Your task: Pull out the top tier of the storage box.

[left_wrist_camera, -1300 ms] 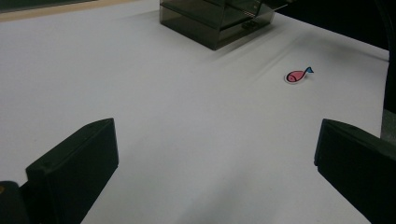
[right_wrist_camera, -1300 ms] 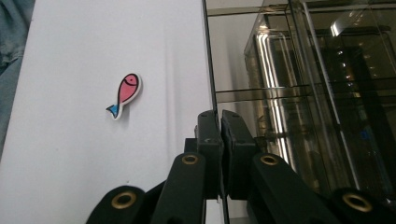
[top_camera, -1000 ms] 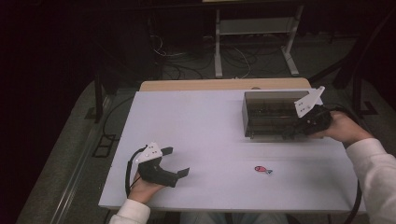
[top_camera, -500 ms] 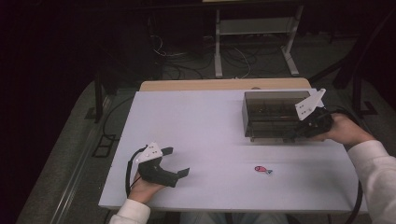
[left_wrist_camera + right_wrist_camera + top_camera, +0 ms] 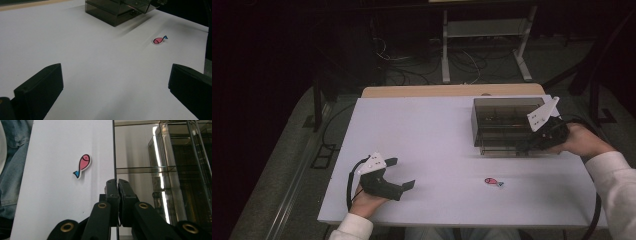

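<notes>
- The right gripper [image 5: 526,146] is held at the near right corner of a smoked clear plastic box [image 5: 504,125], which stands on the far right part of the white table [image 5: 432,135]
- In the right gripper view its jaws are seen pressed together, with the thin front wall edge of the box [image 5: 114,165] running down into the slit between them, so the wall appears to be pinched; the contact itself is hidden by the jaws
- Inside the box [image 5: 160,170], clear partitions and a shelf can be made out through the tinted wall
- The left gripper [image 5: 399,174] is rested low over the near left part of the table, with its jaws spread wide and nothing between them; bare tabletop is seen between them in the left gripper view
- A small pink fish sticker with a blue tail [image 5: 494,182] lies flat on the table, near the front of the box but apart from it, and well apart from the left gripper; it is also seen at [image 5: 159,40] and [image 5: 83,166]
</notes>
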A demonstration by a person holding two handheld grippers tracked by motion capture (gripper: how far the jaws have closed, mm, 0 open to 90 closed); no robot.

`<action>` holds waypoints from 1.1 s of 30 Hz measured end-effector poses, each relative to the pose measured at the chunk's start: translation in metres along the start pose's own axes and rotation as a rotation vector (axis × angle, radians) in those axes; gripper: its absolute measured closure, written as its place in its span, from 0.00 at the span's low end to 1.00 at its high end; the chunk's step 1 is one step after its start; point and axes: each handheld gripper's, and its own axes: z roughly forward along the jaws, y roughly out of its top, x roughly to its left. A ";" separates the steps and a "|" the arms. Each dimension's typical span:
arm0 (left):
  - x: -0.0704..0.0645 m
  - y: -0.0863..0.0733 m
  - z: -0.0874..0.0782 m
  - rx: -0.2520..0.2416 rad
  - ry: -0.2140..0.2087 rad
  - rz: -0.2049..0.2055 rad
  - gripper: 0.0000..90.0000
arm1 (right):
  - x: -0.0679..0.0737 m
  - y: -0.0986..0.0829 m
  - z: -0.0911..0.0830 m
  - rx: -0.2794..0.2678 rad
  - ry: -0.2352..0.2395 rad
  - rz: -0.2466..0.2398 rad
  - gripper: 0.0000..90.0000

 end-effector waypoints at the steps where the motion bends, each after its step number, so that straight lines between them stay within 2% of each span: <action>1: 0.000 0.000 0.000 0.001 0.000 -0.001 0.00 | 0.000 0.000 0.000 -0.001 0.002 0.003 0.97; 6: 0.000 0.000 0.000 0.003 0.000 0.002 0.00 | 0.003 -0.001 0.000 -0.003 0.018 0.005 0.97; 9: 0.000 0.000 0.000 0.005 0.000 0.001 0.00 | 0.003 -0.002 0.000 -0.005 0.011 0.006 0.97; 17: 0.000 0.000 0.001 0.005 0.000 0.001 0.00 | 0.004 -0.002 -0.001 -0.007 0.011 0.058 0.95; 23: -0.001 0.000 0.001 0.004 -0.002 0.002 0.00 | 0.006 -0.003 -0.008 -0.024 -0.024 0.102 0.89; 33: -0.001 0.001 0.000 -0.001 -0.003 0.003 0.00 | 0.016 0.001 -0.016 -0.040 -0.068 0.131 0.82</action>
